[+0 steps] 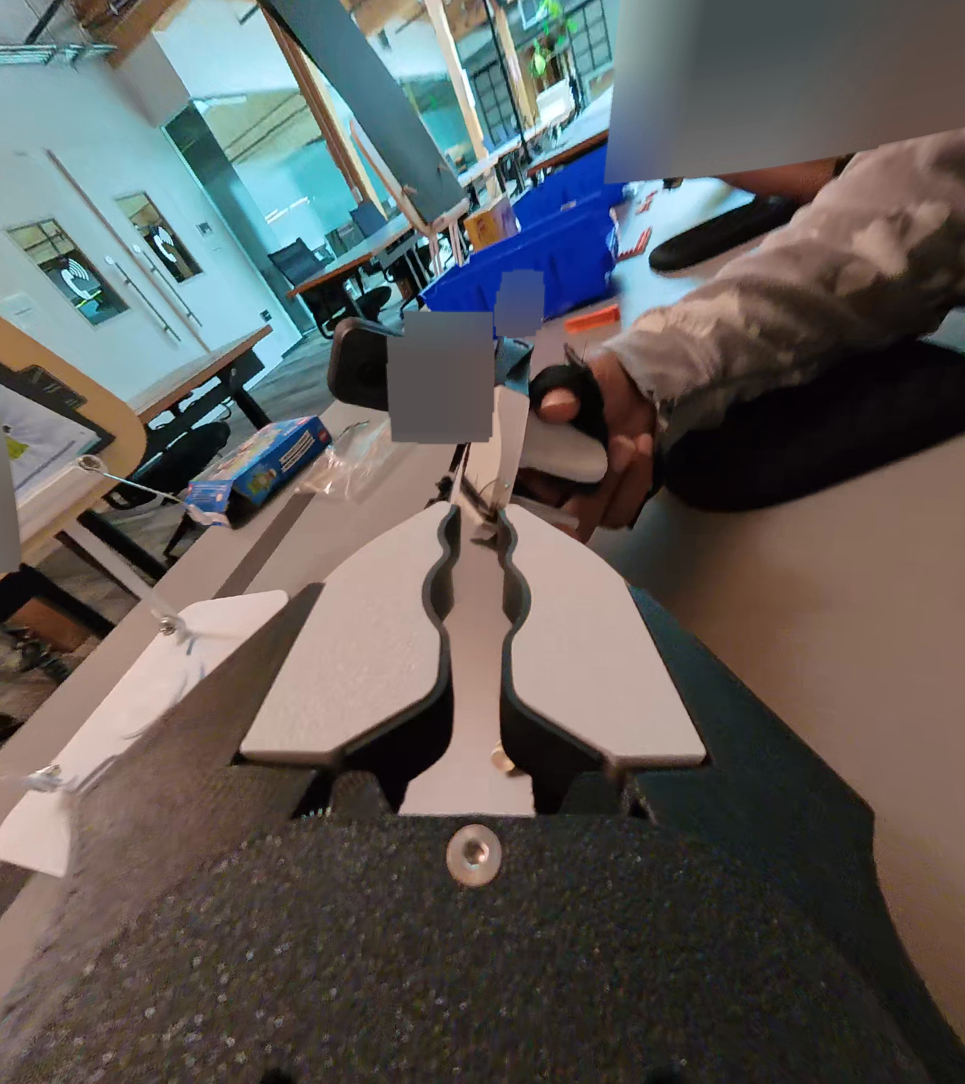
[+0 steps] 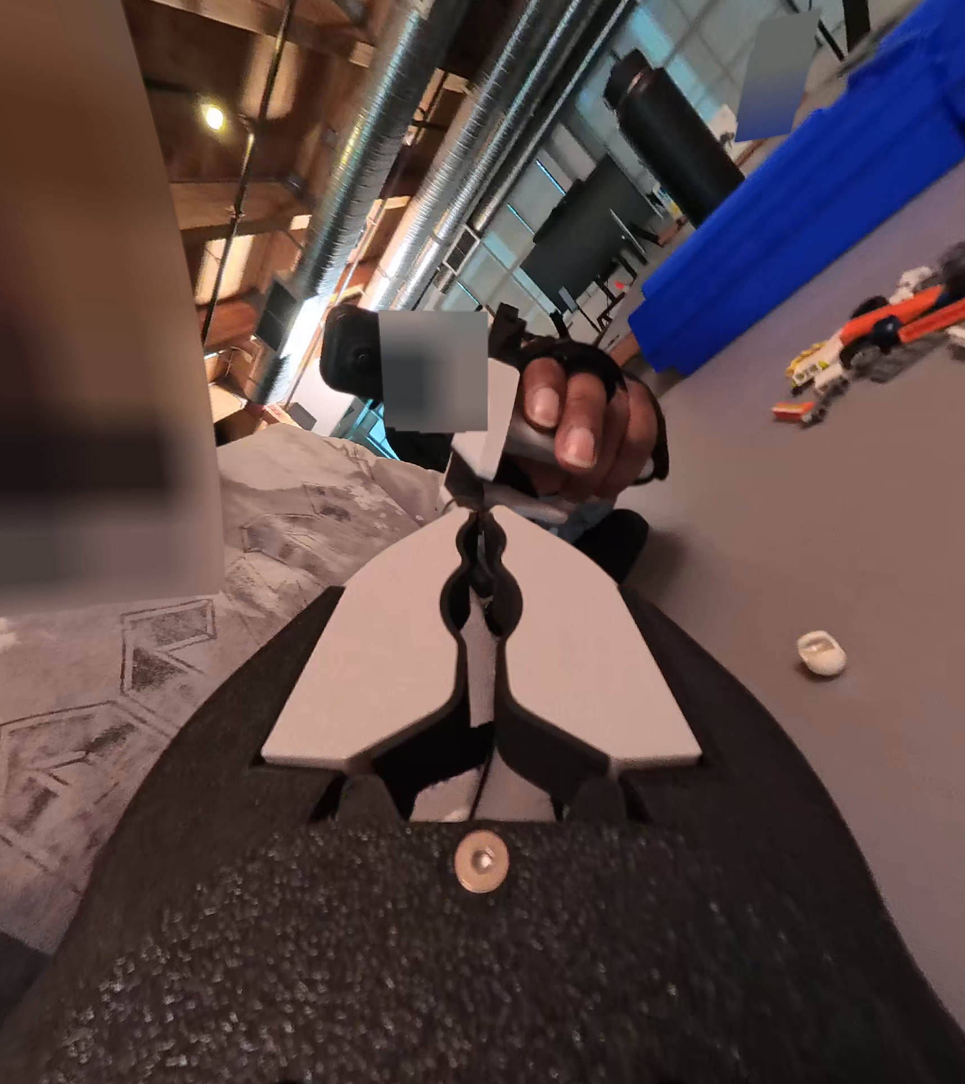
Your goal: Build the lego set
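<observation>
- Far left on the table (image 1: 761, 645), the blue Lego box (image 1: 269, 463) lies open-ended beside a crumpled clear plastic bag (image 1: 339, 463), both well clear of your work.
- At centre, your left gripper (image 1: 477, 522) meets the right gripper head-on. Its jaws stand a narrow slot apart, with a small dark piece (image 1: 486, 519) at the tips. Whether the left actually grips it cannot be told.
- Just right of centre in the left wrist view, your right hand (image 1: 603, 446) wraps the other tool's handle, sleeve trailing across the table.
- In the right wrist view, your right gripper (image 2: 479, 519) is nearly pinched together at the tips, with the same dark piece caught between them and a thin dark strand running back along the slot.
- Beyond it, your left hand (image 2: 580, 422) holds the left gripper aimed straight back.
- Near right, a small white cap-like object (image 2: 820, 654) sits alone on the grey surface.
- Far right, the loose Lego parts (image 2: 820, 375) and a part-built orange car (image 2: 902, 328) lie in front of the blue bin (image 2: 791, 234), untouched by either tool.
- This looks like a tip-to-tip handover or joining of one small part, early in the build. Next, confirm one tool has a firm hold before the other lets go, then carry the part right to the car.
</observation>
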A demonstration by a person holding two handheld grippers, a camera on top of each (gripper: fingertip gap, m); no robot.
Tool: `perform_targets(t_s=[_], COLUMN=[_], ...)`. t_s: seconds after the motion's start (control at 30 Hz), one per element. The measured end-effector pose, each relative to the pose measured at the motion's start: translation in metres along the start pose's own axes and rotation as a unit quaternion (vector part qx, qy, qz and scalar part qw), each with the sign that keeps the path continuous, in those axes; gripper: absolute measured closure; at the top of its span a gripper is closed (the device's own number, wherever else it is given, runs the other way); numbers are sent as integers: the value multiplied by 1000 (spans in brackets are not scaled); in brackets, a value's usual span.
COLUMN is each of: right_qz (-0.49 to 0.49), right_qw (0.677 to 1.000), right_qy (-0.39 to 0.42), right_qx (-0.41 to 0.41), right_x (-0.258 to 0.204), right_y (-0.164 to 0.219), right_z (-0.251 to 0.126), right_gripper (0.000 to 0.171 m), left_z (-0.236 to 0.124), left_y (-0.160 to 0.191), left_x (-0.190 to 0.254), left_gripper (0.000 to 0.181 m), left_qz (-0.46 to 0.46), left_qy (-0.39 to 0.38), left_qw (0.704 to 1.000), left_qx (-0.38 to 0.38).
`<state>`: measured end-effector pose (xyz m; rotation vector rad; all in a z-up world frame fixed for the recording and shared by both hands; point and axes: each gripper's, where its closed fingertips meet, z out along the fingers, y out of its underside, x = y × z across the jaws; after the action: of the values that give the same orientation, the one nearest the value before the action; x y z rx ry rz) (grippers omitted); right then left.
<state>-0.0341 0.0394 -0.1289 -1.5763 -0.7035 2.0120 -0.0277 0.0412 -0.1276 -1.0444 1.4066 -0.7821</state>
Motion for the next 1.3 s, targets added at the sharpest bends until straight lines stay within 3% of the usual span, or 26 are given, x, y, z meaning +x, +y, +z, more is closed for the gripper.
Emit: perform_targets(t_s=[0.13,0.27,0.4,0.53,0.8,1.03,1.17,1.3], right_qz=[-81,-216,-373,-479,-586,-605,-597,-560], right_qw=[996,970,902,823,715,699,711,753], right_qy=[19,113,219,304,381,382,370,342], right_qx=[16,18,19,10,-2,-12,-25,-45], right_x=[-2,6,10,12,11,13,16,20], right_y=[-5,-13,-24,-32,-35,-32,-27,-20], right_z=[1,-3,-7,-10,-6,-6,-5,-4], right_gripper=[170,171,170,170,170,170,169,167], left_z=[0,-2,1,3,7,6,4,2], left_y=[-3,0,2,0,0,5,11,20], left_x=[-1,-5,-12,-13,-19,-17,-16,-14], left_gripper=[172,168,167,165,171,176,176,176], left_qz=[-101,-265,-385,-421,-435,-368,-270,-167], left_qy=[26,77,92,97,72,61,39,20], left_qw=[995,961,918,901,896,927,962,985], left_qx=[9,18,34,47,60,35,2,-37])
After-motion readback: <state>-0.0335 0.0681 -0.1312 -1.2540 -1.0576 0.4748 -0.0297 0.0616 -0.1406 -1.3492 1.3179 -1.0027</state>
